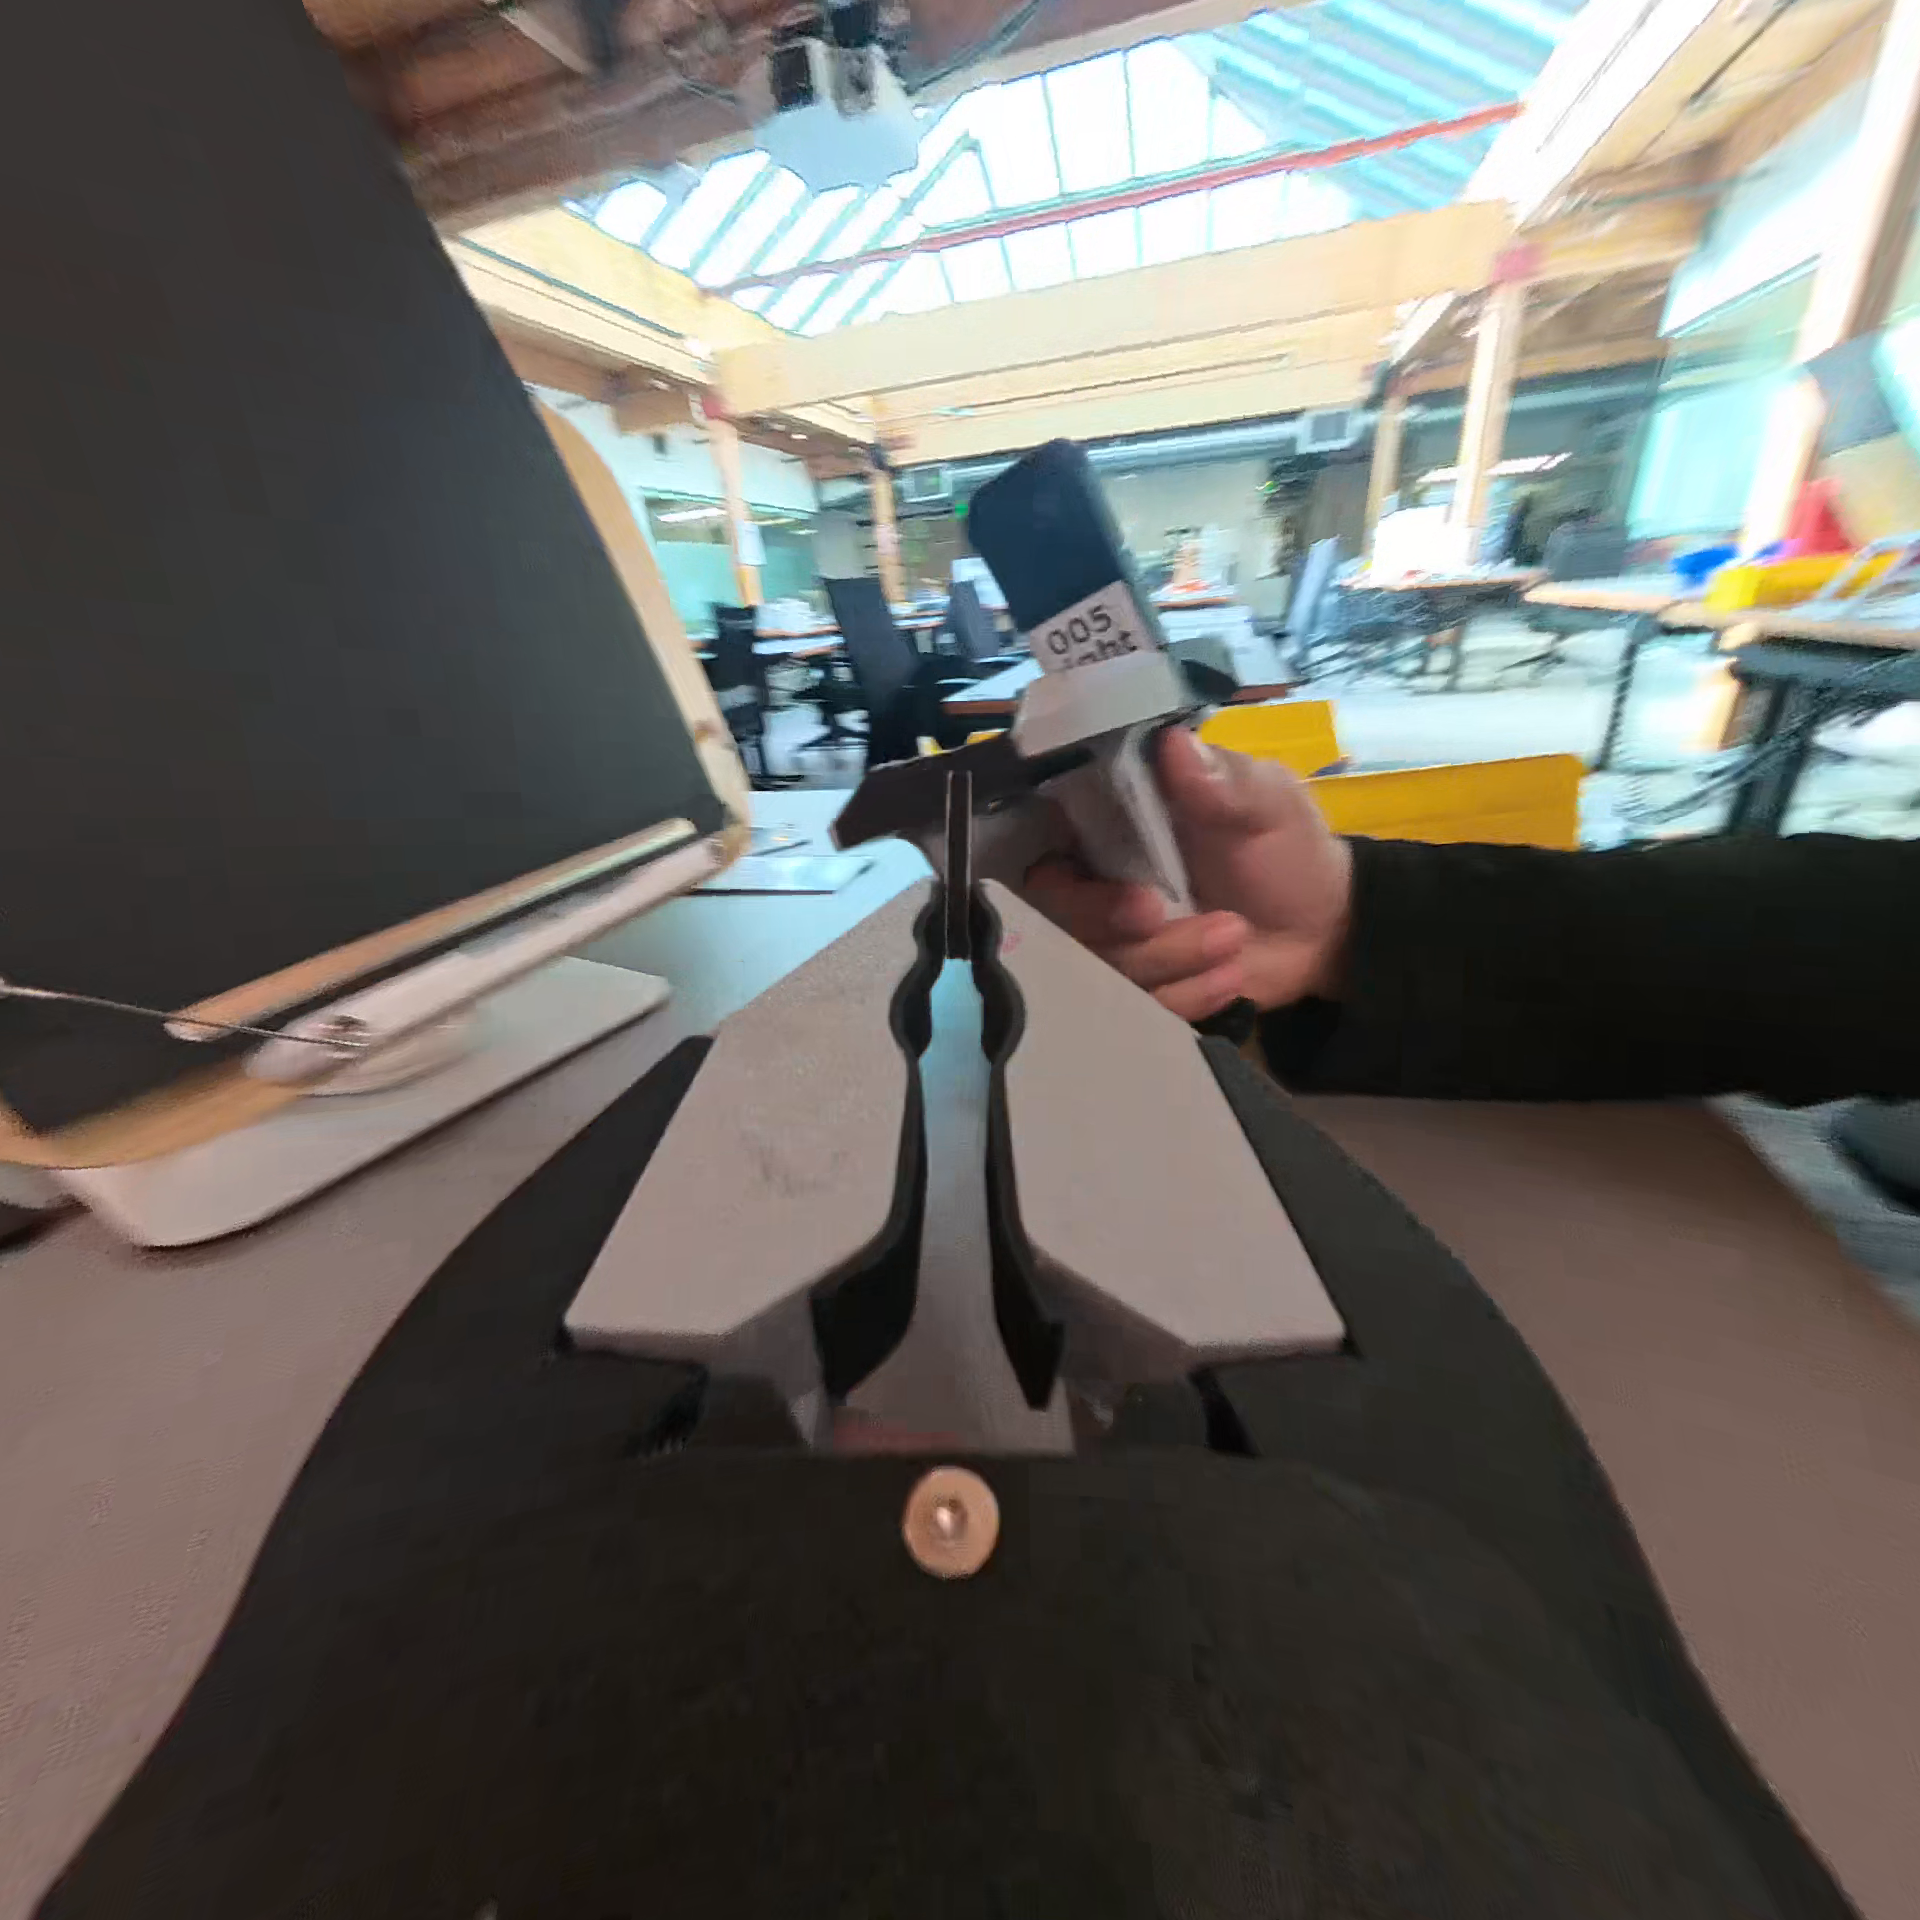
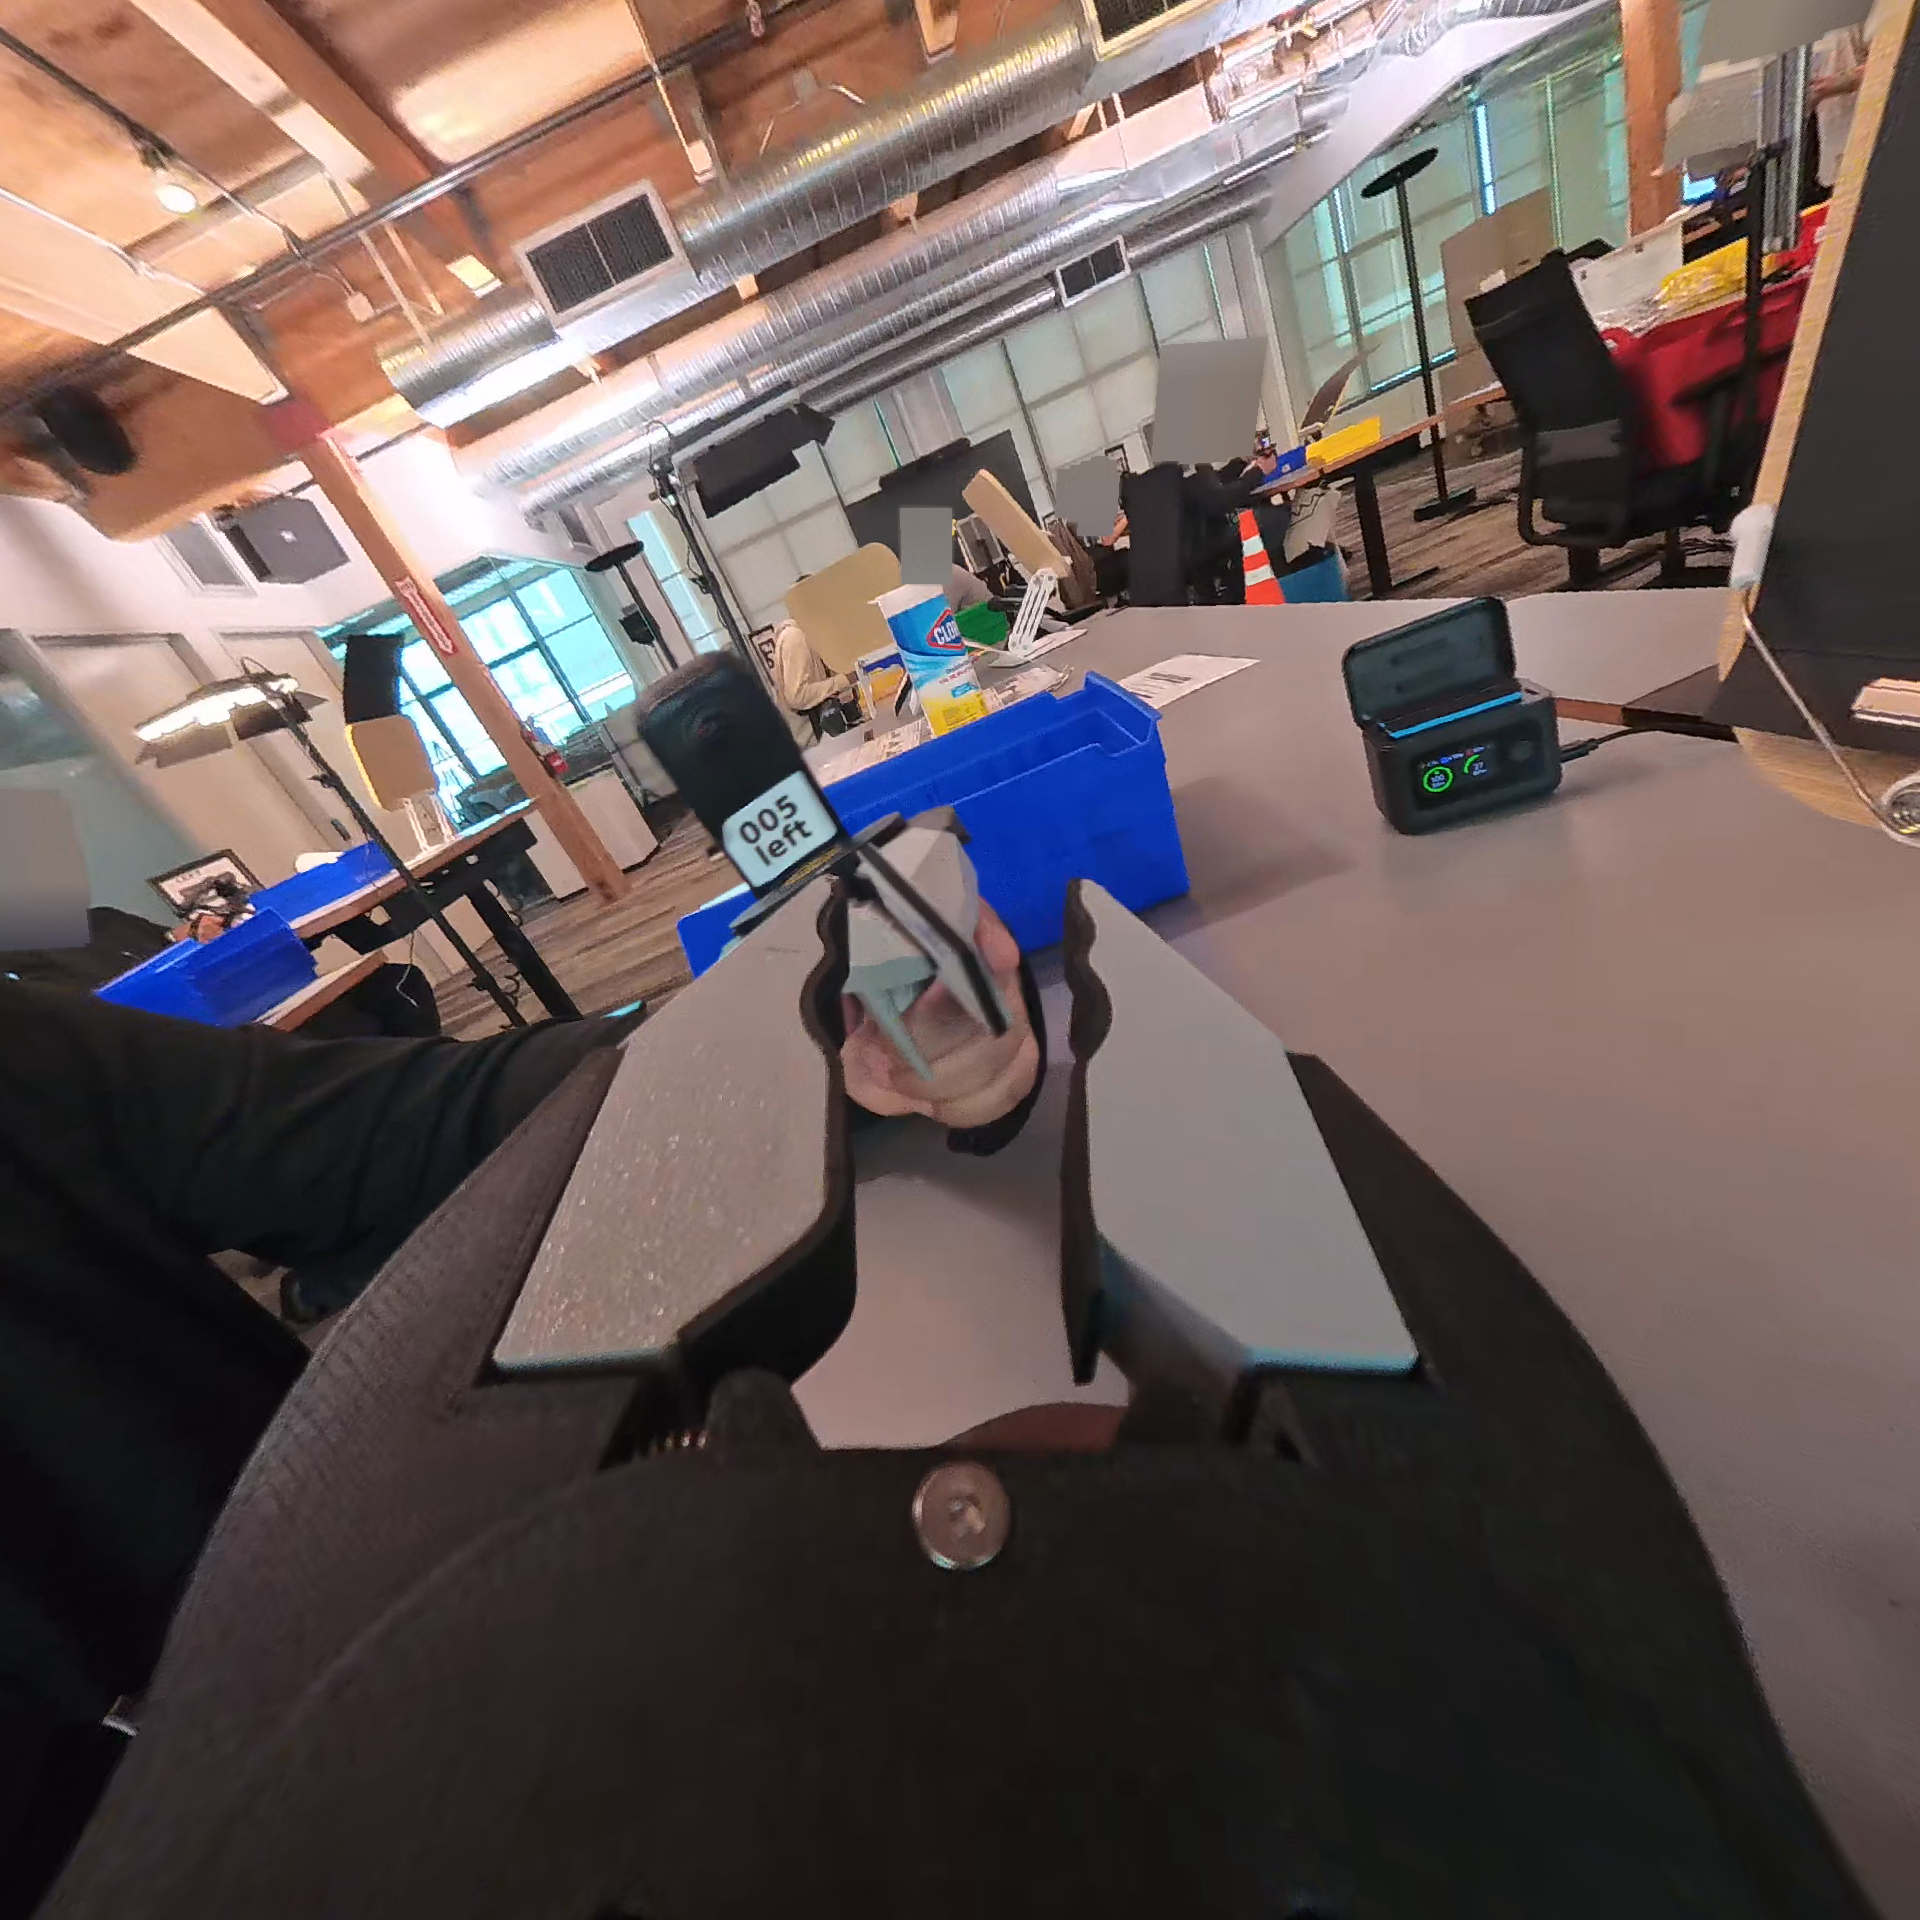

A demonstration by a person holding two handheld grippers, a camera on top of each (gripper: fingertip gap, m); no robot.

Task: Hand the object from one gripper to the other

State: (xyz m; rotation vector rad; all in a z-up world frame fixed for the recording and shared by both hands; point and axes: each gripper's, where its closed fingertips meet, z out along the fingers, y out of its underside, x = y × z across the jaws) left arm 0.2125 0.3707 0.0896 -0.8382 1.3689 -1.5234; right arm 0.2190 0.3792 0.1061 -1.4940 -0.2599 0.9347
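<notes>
two claws face tip to tip above the bench (image 2: 1455, 1039): left claw (image 1: 958, 914) clamped on a thin dark card (image 1: 958, 831), long axis upright; right claw (image 2: 945, 966) spread apart, card edge-on between its tips.

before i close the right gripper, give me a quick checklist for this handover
1. Left gripper is clamped on the thin dark flat piece: ok.
2. The piece sticks out beyond the left gripper's tips, leaving room to grab: ok.
3. Right gripper is open wide: ok.
4. The piece sits between the right gripper's fingers: cannot tell. The right wrist view shows the left gripper lined up with the gap, but not how deep it is.
5. Blue plastic bin and black open-lidded case on the grey table stand apart from both grippers: ok.
</notes>
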